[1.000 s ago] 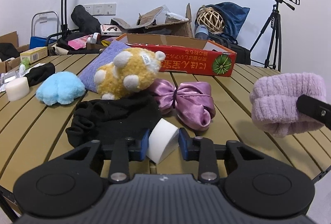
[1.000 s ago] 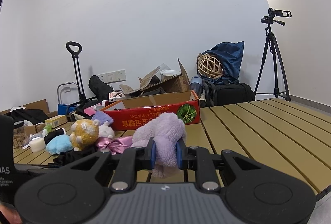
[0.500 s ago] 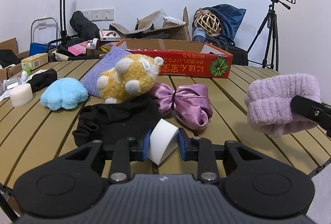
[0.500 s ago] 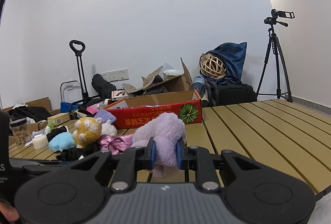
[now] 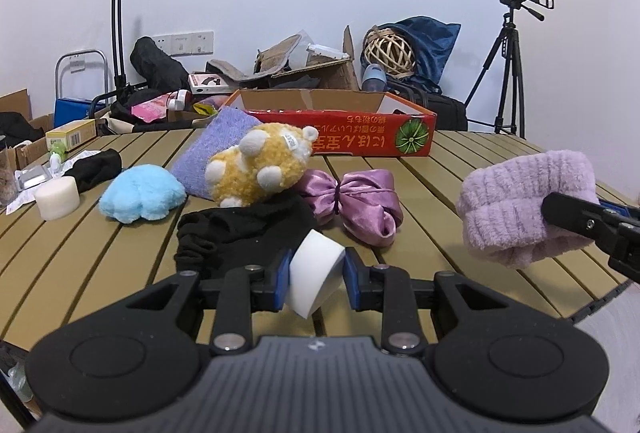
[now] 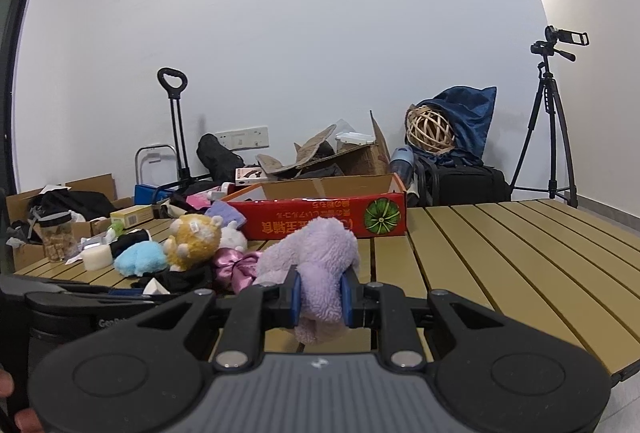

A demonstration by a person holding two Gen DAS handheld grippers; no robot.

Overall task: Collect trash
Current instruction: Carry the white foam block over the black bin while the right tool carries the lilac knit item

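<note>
So I've got a white foam wedge (image 5: 316, 279) pinched in the left hand-held gripper (image 5: 316, 283), low in the middle of the left wrist frame. It sits a bit crooked between the pads, one corner poking down, but it looks clamped, lifted clear of the black cloth (image 5: 244, 229) behind it so nothing drags along.

The right hand-held gripper (image 6: 320, 297) is closed on a fuzzy lilac cloth (image 6: 316, 261), which bulges up over the pads and hangs a little below. From the left camera it shows at the right edge of the frame, held above the slatted tabletop (image 5: 432, 193).

My guess is both are headed for the red cardboard box (image 5: 360, 137) at the back middle of the tabletop, open top, easy drop. A yellow plush (image 5: 256, 165), a blue plush (image 5: 142, 195) and a pink satin bow (image 5: 356, 205) lie in between.
</note>
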